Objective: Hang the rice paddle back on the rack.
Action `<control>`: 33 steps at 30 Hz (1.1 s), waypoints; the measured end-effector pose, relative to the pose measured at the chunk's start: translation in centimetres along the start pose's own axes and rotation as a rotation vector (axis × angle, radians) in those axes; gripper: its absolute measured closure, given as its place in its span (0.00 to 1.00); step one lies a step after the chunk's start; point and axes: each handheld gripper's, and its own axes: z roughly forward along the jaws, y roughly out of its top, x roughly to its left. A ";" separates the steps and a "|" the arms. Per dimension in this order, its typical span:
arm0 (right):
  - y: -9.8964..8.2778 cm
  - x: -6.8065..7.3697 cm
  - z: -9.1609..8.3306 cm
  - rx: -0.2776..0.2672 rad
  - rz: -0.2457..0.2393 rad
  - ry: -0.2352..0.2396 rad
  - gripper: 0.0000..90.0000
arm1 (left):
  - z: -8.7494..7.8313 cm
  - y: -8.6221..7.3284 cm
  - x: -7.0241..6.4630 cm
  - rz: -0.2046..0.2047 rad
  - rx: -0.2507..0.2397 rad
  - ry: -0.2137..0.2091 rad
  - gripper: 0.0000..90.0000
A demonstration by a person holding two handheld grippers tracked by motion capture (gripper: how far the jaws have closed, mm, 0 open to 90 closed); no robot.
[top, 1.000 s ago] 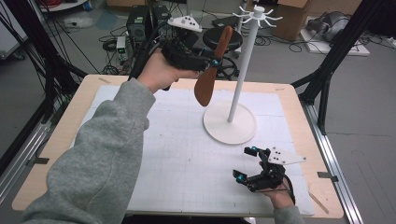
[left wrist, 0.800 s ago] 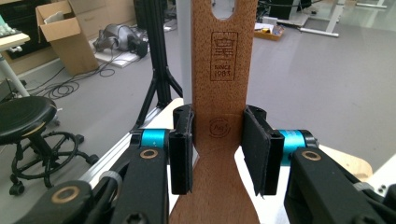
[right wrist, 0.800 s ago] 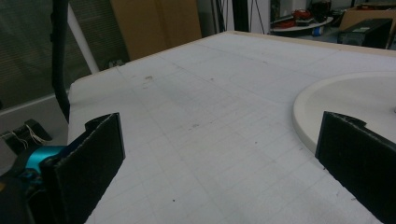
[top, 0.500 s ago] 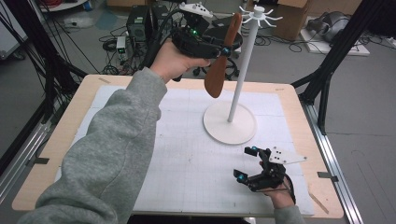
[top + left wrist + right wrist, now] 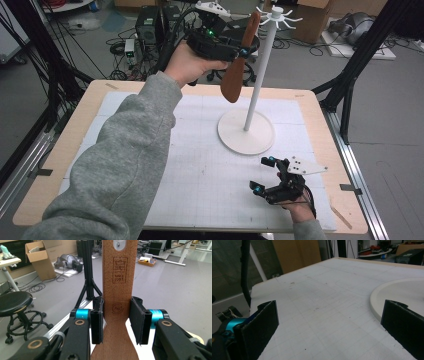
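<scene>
A brown wooden spatula (image 5: 234, 75) hangs blade down, high over the table's far side, with my left gripper (image 5: 245, 51) shut on its handle. Its top end is close to the hooks (image 5: 278, 15) of a white stand (image 5: 260, 75), whose round base (image 5: 246, 134) sits on the white mat. In the left gripper view both black pads press the sides of the spatula handle (image 5: 119, 277), just below a stamped logo and a hanging hole. My right gripper (image 5: 265, 175) rests low near the table's front right, open, with nothing between the jaws (image 5: 329, 322).
The white gridded mat (image 5: 165, 150) covers a wooden table (image 5: 90, 105). Black frame legs (image 5: 350, 75) stand at the right and left. Beyond the far edge are cables, electronics, cardboard boxes and a black stool (image 5: 15, 302). The stand's base (image 5: 397, 292) lies just ahead of the right gripper.
My left hand has lifted the spatula higher and brought it rightward toward the top of the stand. The right gripper has stayed where it was.
</scene>
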 end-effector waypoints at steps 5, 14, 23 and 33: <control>0.0 0.0 0.0 0.005 0.009 0.005 0.00 | 0.6 -0.1 -0.2 0.005 0.008 -0.005 0.72; 0.0 0.0 0.0 0.008 0.007 0.009 0.00 | 1.3 -0.1 -0.2 -0.022 0.000 -0.006 0.72; 0.0 -0.1 0.1 0.013 0.005 0.008 0.00 | 1.8 -0.5 -0.1 -0.027 0.021 -0.005 0.72; 0.0 0.0 0.0 0.018 0.005 0.010 0.00 | 1.9 -0.7 -0.4 -0.013 0.013 -0.015 0.72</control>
